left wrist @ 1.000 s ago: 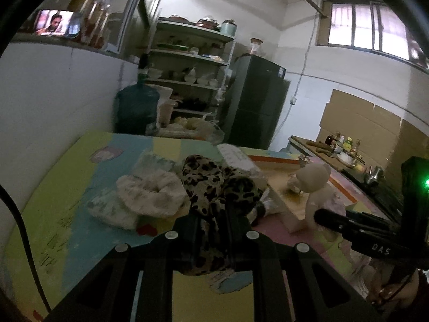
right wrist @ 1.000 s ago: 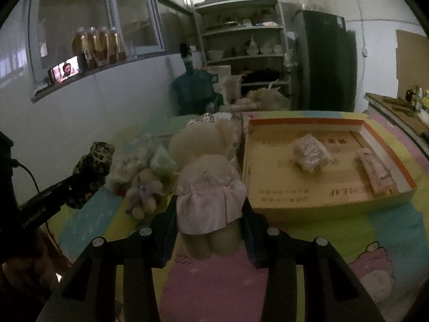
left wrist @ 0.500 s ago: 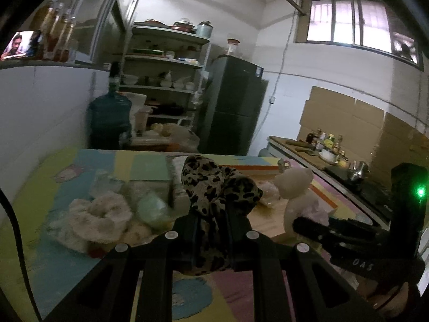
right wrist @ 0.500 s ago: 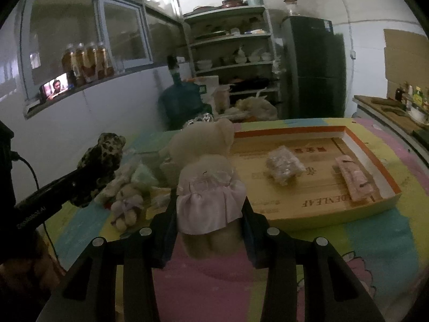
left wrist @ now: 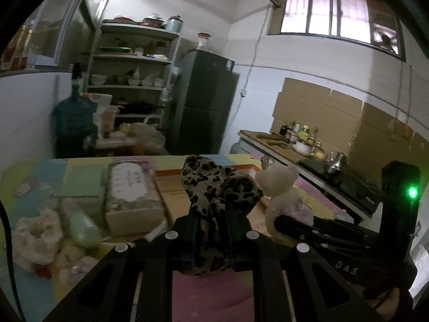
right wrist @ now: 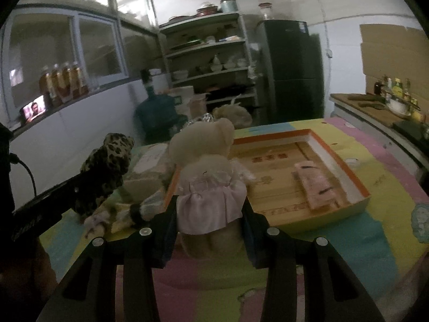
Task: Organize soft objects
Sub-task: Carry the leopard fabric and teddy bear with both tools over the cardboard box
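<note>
Both grippers have swung toward the cardboard tray since a second ago, so that the fluffy pile that sat ahead of the left wrist camera now lies at its lower left and a patterned tissue box [left wrist: 133, 199] fills the middle ground; the left gripper [left wrist: 214, 224] is pinched tight on a leopard-print soft toy [left wrist: 218, 187], whose body bulges above and below the fingers and is held off the colourful play mat [left wrist: 83, 177]; the right gripper [right wrist: 210, 214] is clamped on a cream teddy bear [right wrist: 203, 145] in a pink dress, gripped at the skirt with its back to the camera, head upright; in the right wrist view the bear hangs at the near left corner of the shallow orange-rimmed cardboard tray [right wrist: 346, 171], which rests on the mat; a pink packet [right wrist: 316, 185] lies flat inside the tray toward its right side; the leopard toy appears at the left of that view, just beside the bear but not touching it; a white fluffy scrunchie [left wrist: 36, 230] and other small soft items, blurred, sit in a heap on the mat left of the tissue box; behind the table stand a blue water jug [left wrist: 73, 123], a shelf of crockery [left wrist: 134, 80] and a dark refrigerator [left wrist: 206, 110].
</note>
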